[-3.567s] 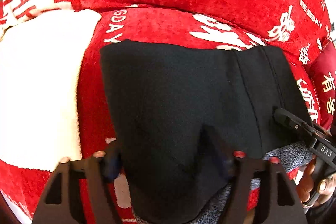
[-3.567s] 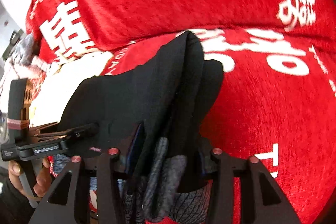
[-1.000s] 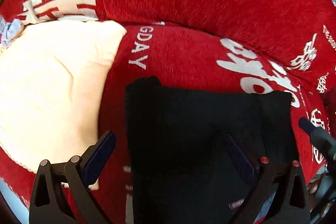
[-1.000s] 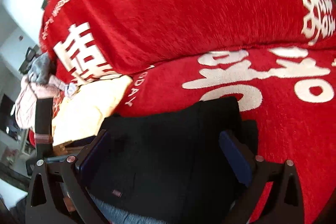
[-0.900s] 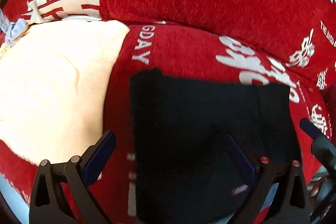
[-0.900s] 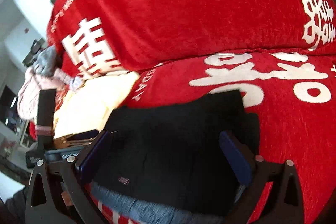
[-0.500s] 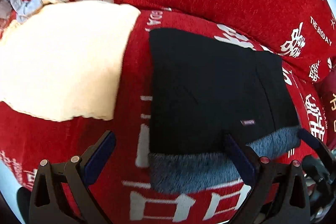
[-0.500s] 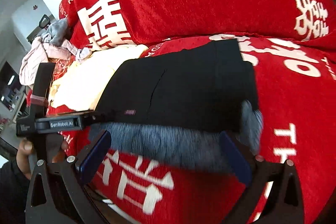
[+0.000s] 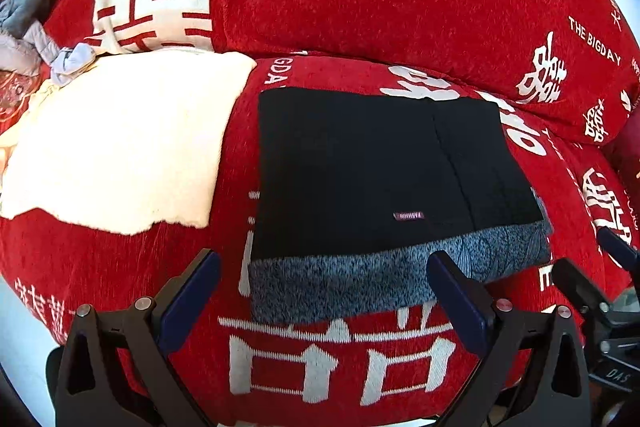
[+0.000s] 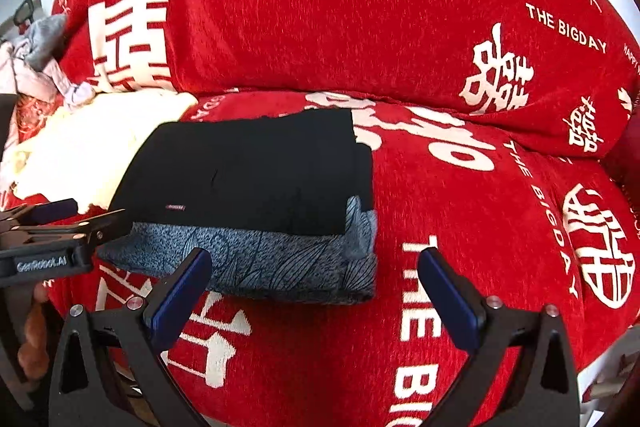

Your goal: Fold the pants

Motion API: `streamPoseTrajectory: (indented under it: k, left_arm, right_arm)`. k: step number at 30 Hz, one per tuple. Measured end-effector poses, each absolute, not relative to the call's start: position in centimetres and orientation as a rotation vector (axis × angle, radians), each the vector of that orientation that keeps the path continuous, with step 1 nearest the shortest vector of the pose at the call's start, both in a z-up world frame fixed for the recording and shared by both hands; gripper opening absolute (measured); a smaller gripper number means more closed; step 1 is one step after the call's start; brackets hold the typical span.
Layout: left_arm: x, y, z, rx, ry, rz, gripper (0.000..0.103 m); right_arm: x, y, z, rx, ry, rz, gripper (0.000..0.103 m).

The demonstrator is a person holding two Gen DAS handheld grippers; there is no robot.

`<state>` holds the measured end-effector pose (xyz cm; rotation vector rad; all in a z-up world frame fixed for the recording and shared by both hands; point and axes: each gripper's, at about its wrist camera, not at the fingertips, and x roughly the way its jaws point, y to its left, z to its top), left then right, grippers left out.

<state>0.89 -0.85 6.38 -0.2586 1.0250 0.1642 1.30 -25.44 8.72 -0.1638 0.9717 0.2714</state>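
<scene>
Left wrist view: left gripper (image 9: pixel 324 275) jaws spread wide, nothing between them, held above the front edge of the seat. Folded pants (image 9: pixel 372 171) lie flat on the red sofa cover (image 9: pixel 360 7), black rectangle with a grey patterned lining band (image 9: pixel 360 279) showing along the near edge, small label tag (image 9: pixel 409 215) on the black side. Right blue pad (image 9: pixel 452 295) overlaps the grey band in the picture; cannot tell if it touches. Cream blanket (image 9: pixel 120 143) lies just beside the pants on the left, apart from them by a strip of red cover. Grey and pale clothes pile (image 9: pixel 28 27) at far left edge, behind the blanket. Backrest cushion with white characters rises right behind the pants. Right gripper (image 9: pixel 612 267) partly visible at right edge, beside the pants' right corner. Right wrist view: right gripper (image 10: pixel 312 279) also wide apart, holding nothing; left pad (image 10: pixel 180 295) sits in front of the grey band, right pad over bare red cover. Pants (image 10: pixel 248 171) left of centre on the seat, grey band (image 10: pixel 256 263) facing the camera, right edge stacked in uneven layers. Left gripper (image 10: pixel 60 223) comes in from the left, its tip at the pants' near left corner, blocking part of the blanket (image 10: pixel 80 143). Clothes pile (image 10: pixel 32 63) far left. Sofa cover (image 10: pixel 480 227) fills the rest.
</scene>
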Motion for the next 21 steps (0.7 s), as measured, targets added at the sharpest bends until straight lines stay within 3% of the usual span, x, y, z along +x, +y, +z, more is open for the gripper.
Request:
streamPoseTrajectory:
  k: [21]
  left_arm:
    - [-0.7,-2.7,5.5,-0.196,1.016,0.195,0.103]
  right_arm:
    - [0.7,-24.2,6.0,-0.173,1.063,0.194,0.103]
